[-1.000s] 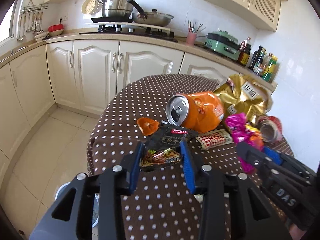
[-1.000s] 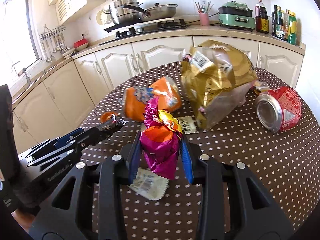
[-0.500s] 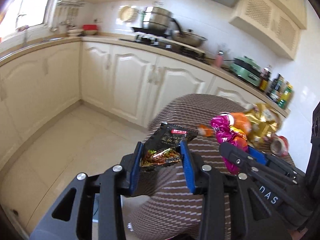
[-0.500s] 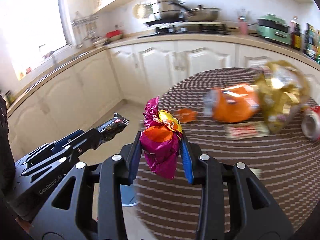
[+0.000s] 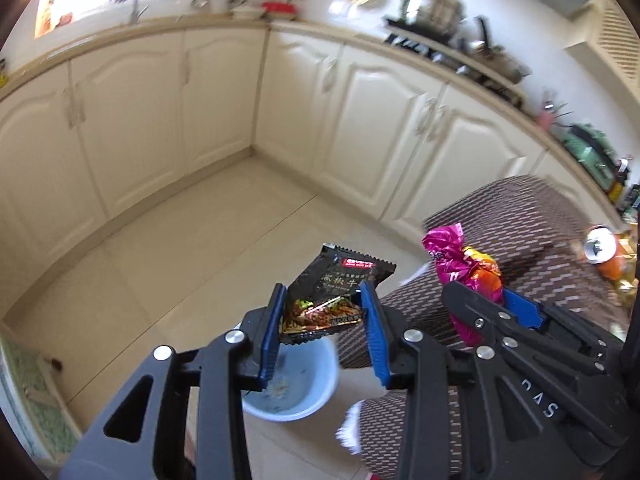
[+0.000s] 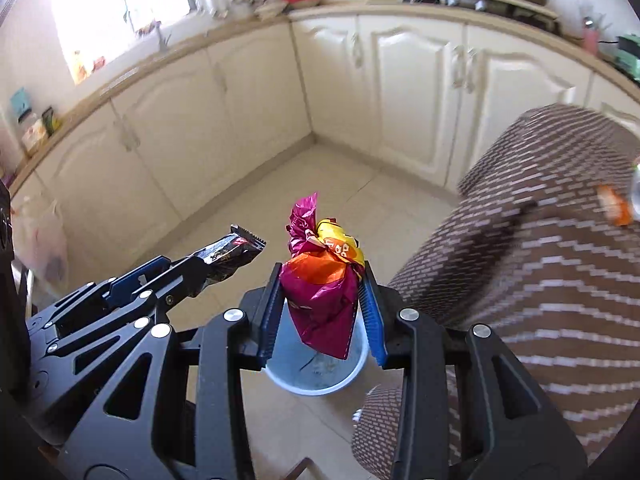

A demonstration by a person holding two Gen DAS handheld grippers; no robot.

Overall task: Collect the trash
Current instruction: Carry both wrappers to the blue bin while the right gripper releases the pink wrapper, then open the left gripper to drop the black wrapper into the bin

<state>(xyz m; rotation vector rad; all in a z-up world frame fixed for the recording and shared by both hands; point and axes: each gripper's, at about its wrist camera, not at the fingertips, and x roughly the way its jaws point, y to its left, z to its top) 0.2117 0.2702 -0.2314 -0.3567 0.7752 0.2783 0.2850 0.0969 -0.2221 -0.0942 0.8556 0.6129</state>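
Note:
My left gripper (image 5: pixel 325 312) is shut on a black snack wrapper (image 5: pixel 334 292), held over a pale blue bin (image 5: pixel 294 386) on the floor. My right gripper (image 6: pixel 322 300) is shut on a crumpled magenta and orange wrapper (image 6: pixel 322 280), and it hangs above the same blue bin (image 6: pixel 316 364). In the left wrist view the right gripper (image 5: pixel 476 300) with its magenta wrapper (image 5: pixel 464 264) sits just to the right. In the right wrist view the left gripper (image 6: pixel 200 268) and the black wrapper (image 6: pixel 228 252) show at the left.
The round table with a brown dotted cloth (image 6: pixel 540 264) stands right of the bin, its hanging cloth close to the rim. An orange can (image 5: pixel 604 252) lies on it at the far right. Cream cabinets (image 5: pixel 168 112) line the walls around a tiled floor (image 5: pixel 168 264).
Both grippers have swung left off the table, each still holding its wrapper, and dropped lower. They now hang over the blue bin on the floor, which came into view beneath them.

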